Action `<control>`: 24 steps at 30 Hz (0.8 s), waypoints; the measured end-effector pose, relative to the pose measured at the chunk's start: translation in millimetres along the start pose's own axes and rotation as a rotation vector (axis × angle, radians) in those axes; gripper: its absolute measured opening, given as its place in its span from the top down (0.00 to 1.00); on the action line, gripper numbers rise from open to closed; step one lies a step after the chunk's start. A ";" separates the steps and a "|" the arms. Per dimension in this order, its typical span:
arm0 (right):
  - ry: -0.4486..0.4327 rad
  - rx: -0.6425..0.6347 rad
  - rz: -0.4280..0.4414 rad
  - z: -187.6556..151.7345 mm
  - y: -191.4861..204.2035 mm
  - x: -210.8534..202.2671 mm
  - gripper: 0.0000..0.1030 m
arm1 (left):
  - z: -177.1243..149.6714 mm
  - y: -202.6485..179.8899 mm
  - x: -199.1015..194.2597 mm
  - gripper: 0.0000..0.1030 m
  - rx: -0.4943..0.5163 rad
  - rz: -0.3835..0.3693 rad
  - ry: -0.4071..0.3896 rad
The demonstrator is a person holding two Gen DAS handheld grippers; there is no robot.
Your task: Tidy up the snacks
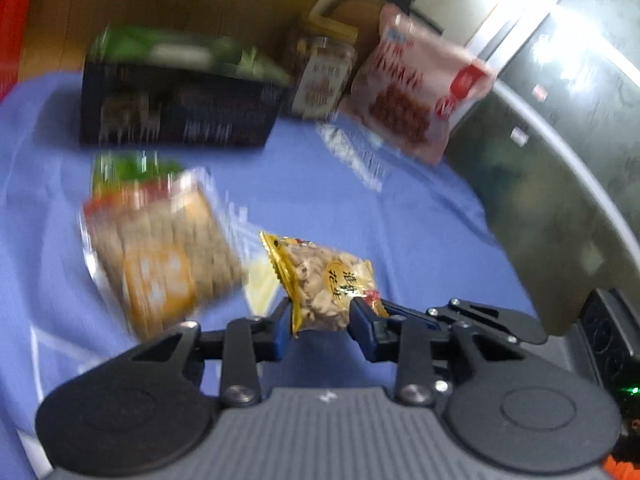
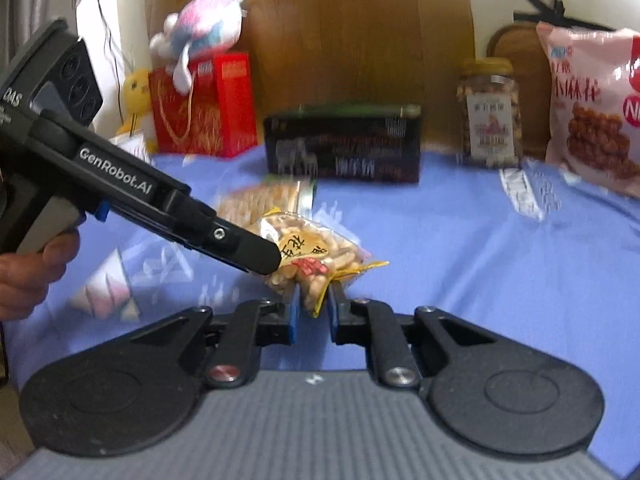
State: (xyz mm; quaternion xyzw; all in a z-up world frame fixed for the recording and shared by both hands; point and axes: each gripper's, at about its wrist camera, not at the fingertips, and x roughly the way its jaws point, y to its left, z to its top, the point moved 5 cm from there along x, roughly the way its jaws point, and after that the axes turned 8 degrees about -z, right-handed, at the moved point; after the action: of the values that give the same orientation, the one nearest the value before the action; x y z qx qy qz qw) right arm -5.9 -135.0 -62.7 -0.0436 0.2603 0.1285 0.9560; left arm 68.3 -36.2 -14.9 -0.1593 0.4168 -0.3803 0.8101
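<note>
A small yellow packet of peanuts (image 1: 324, 280) (image 2: 316, 248) hangs just above the blue tablecloth (image 1: 400, 220). My left gripper (image 1: 320, 320) is shut on its near end, one pad on each side. My right gripper (image 2: 312, 308) is shut on the packet's crimped lower edge. In the right wrist view the left gripper (image 2: 264, 258) reaches in from the left, a hand on its handle, and its finger covers part of the packet. A clear packet of biscuits (image 1: 160, 248) (image 2: 264, 200) lies on the cloth just beyond.
A dark box (image 1: 180, 108) (image 2: 344, 148) stands at the back, with a jar of nuts (image 1: 320, 76) (image 2: 490, 116) and a pink snack bag (image 1: 416, 92) (image 2: 592, 112) to its right. A red gift bag (image 2: 204, 108) with a plush toy (image 2: 204, 20) stands back left.
</note>
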 end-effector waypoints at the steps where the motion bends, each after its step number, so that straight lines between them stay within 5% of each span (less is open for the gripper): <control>1: -0.018 -0.005 0.000 8.0 -1.1 2.6 0.83 | 9.6 0.2 -3.5 0.71 0.002 -0.005 -0.019; 8: -0.148 -0.027 -0.016 76.1 -13.7 53.8 0.83 | 94.7 22.5 -5.0 0.71 0.002 0.019 -0.151; 13: -0.152 0.028 0.000 108.9 -27.6 110.7 0.83 | 143.0 62.2 10.2 0.70 -0.066 0.061 -0.200; 21: -0.124 0.015 -0.055 120.7 -24.0 161.4 0.69 | 167.3 110.8 29.7 0.59 -0.099 0.268 -0.238; 24: -0.142 0.039 -0.019 114.2 -25.0 140.8 0.66 | 155.1 104.4 7.5 0.58 -0.078 0.202 -0.267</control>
State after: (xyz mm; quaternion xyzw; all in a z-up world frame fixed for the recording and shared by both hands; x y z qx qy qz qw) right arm 173.4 -110.6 -35.7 -0.0183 0.1937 0.1170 0.9739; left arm 245.0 18.0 14.3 -0.1972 0.3338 -0.2560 0.8855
